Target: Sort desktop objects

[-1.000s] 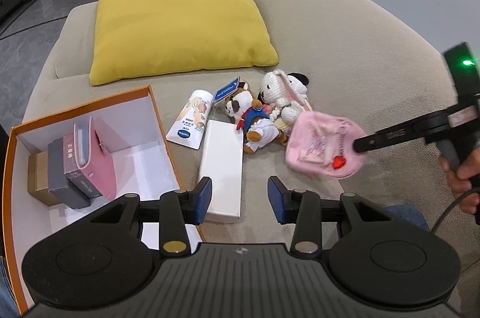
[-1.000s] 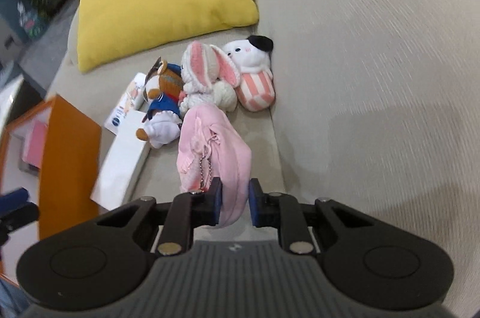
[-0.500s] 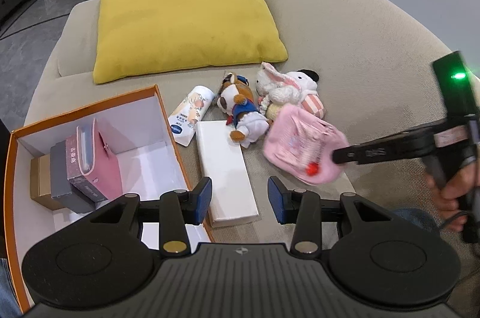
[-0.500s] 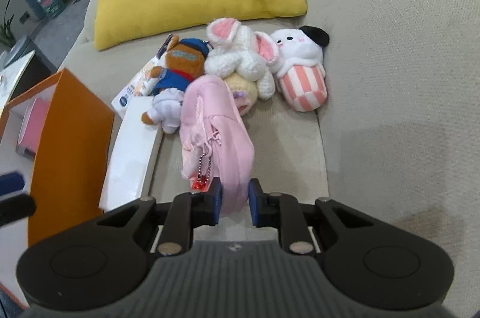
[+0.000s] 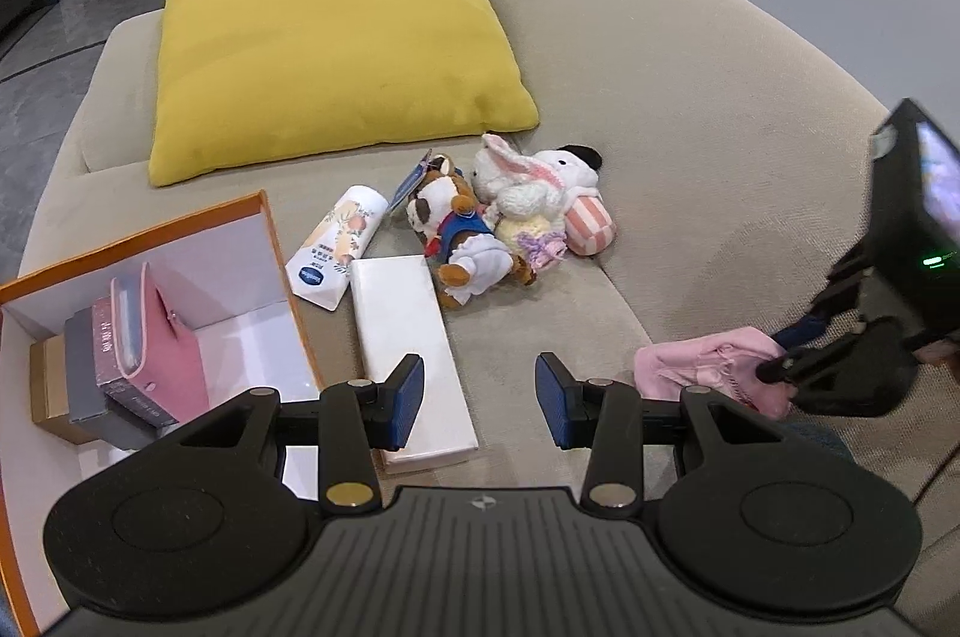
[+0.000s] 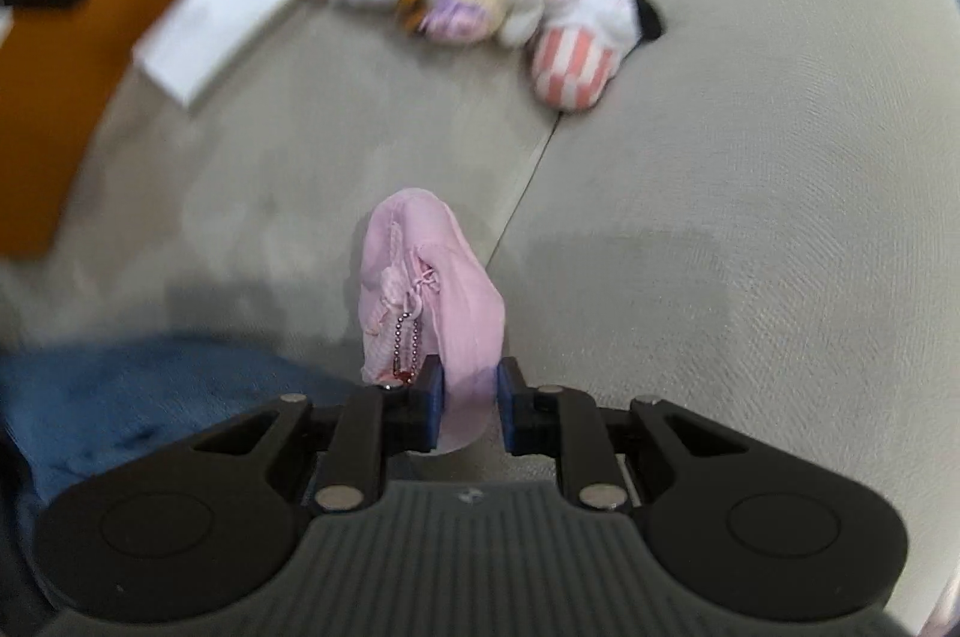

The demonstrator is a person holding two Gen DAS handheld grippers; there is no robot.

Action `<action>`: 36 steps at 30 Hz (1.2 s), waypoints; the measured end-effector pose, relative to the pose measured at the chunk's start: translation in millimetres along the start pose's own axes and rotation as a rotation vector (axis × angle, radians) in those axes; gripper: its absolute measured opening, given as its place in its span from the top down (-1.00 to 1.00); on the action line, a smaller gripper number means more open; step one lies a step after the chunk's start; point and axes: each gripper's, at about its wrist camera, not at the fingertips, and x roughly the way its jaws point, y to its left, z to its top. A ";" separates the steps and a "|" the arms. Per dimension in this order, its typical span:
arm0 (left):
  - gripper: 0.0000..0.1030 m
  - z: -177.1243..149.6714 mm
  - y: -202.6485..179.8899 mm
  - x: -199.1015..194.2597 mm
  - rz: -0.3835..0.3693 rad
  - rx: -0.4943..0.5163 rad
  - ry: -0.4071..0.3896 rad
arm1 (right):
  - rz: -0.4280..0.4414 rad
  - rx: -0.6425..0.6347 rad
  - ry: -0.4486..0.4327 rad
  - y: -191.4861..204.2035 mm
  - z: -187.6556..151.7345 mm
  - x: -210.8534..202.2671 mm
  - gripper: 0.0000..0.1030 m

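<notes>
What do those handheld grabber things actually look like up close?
Each is matte black plastic: a ribbed body, two round discs and silver rivets on the linkage. The left gripper and right gripper have blue-padded jaws. The right one carries a black box with a green light and a thin cable.

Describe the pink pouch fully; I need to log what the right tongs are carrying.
The pink pouch is a small, soft bag that looks like fabric, with a drawstring cord and a bead chain ending in a red charm. It is limp and creased. The right tongs are shut on one end, so it hangs just above the beige sofa, near the seat seam, apart from the plush toys. Whether it touches the cushion is unclear.
</notes>
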 end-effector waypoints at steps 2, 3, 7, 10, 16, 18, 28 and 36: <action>0.08 -0.4 3.8 -2.6 0.008 -0.003 -0.001 | -0.045 -0.014 -0.010 0.0 7.5 4.0 0.61; 0.08 -0.1 5.5 -2.5 0.012 -0.004 0.000 | -0.033 0.003 -0.026 -3.0 12.5 3.4 0.61; 0.08 1.9 14.9 1.2 0.030 -0.011 0.010 | 0.041 0.071 -0.095 -9.9 25.5 -2.0 0.60; 0.08 4.8 20.9 7.3 0.041 -0.018 0.021 | 0.062 0.124 -0.141 -14.8 26.3 0.1 0.58; 0.08 9.6 21.3 15.7 0.035 -0.011 0.032 | 0.148 0.284 -0.227 -22.3 5.6 -7.1 0.46; 0.08 10.9 17.9 18.8 0.031 -0.001 0.036 | 0.161 0.338 -0.243 -27.4 -1.8 -5.6 0.45; 0.08 33.9 13.1 54.0 0.109 0.100 0.082 | 0.250 0.402 -0.268 -37.3 -18.9 1.4 0.56; 0.10 82.1 22.5 111.7 0.179 0.198 0.179 | 0.177 0.350 -0.371 -58.1 22.3 -15.8 0.59</action>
